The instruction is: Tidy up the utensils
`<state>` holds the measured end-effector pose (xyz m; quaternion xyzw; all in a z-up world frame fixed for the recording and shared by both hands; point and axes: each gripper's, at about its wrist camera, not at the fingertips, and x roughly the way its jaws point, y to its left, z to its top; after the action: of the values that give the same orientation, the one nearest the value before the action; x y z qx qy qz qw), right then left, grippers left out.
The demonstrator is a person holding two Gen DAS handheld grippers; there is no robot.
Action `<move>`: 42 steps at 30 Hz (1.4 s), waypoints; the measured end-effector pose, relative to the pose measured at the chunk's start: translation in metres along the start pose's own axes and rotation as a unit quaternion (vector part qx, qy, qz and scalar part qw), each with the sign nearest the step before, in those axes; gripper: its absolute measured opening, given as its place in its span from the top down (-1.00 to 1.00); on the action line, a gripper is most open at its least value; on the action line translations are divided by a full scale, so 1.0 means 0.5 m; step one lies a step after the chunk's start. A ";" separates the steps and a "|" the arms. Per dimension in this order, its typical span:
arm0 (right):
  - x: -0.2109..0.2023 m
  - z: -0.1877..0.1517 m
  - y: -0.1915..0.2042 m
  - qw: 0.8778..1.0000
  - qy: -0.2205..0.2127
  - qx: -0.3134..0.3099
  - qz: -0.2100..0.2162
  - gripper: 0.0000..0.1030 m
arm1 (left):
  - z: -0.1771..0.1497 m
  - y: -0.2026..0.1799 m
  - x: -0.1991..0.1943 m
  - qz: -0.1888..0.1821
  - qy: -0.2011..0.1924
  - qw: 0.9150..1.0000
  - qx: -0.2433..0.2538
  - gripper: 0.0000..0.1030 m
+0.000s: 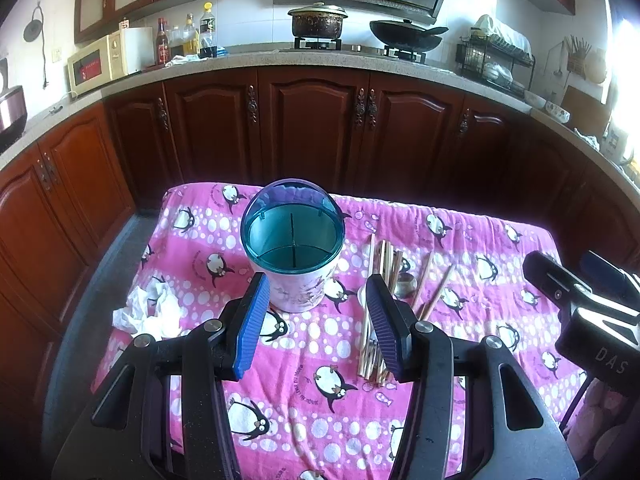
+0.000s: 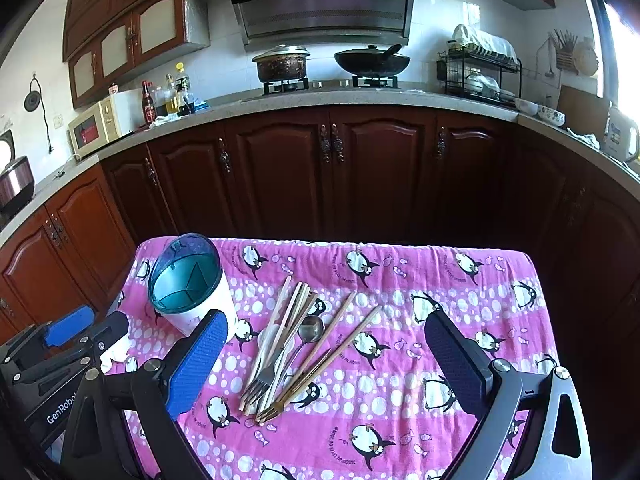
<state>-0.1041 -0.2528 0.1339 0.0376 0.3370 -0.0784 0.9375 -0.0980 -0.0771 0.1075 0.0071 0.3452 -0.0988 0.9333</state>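
Note:
A white utensil holder with a teal divided insert (image 1: 294, 248) stands upright on the pink penguin cloth; it also shows in the right wrist view (image 2: 188, 284). A pile of chopsticks (image 2: 288, 320), a fork (image 2: 264, 376) and a metal spoon (image 2: 310, 330) lies to its right, seen too in the left wrist view (image 1: 384, 264). My left gripper (image 1: 318, 320) is open and empty just in front of the holder. My right gripper (image 2: 326, 354) is open wide and empty, above the near end of the utensil pile.
A crumpled white tissue (image 1: 150, 312) lies on the cloth's left side. The table's far edge (image 2: 332, 246) faces dark wood kitchen cabinets (image 2: 332, 168). The right gripper's body (image 1: 592, 312) shows at the right in the left wrist view.

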 end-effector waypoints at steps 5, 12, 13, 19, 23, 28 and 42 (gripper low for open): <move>0.006 -0.002 0.002 1.000 0.004 -0.001 0.002 -0.91 | 0.002 0.000 0.004 0.000 0.003 1.000 0.001 0.03; 0.013 -0.004 0.003 1.000 0.005 -0.001 0.005 -0.91 | 0.003 0.001 0.006 0.000 0.002 1.000 0.001 0.03; 0.015 -0.004 0.004 1.000 0.006 -0.002 0.005 -0.91 | 0.003 0.002 0.007 0.000 0.001 1.000 0.001 0.03; 0.019 -0.003 0.006 1.000 0.008 -0.003 0.006 -0.91 | 0.007 -0.001 0.013 0.002 0.004 1.000 0.002 0.03; 0.025 -0.001 0.006 1.000 0.010 -0.003 0.006 -0.91 | 0.008 -0.002 0.017 0.002 0.006 1.000 0.000 0.03; 0.031 -0.003 0.007 1.000 0.014 -0.001 0.007 -0.91 | 0.007 -0.003 0.025 0.003 0.009 1.000 0.000 0.03; 0.043 -0.010 0.014 1.000 0.024 -0.011 0.011 -0.91 | 0.001 -0.004 0.031 0.004 0.012 1.000 0.000 0.03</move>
<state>-0.0893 -0.2480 0.1164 0.0331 0.3598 -0.0639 0.9303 -0.0863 -0.0817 0.0978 0.0102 0.3560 -0.0948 0.9296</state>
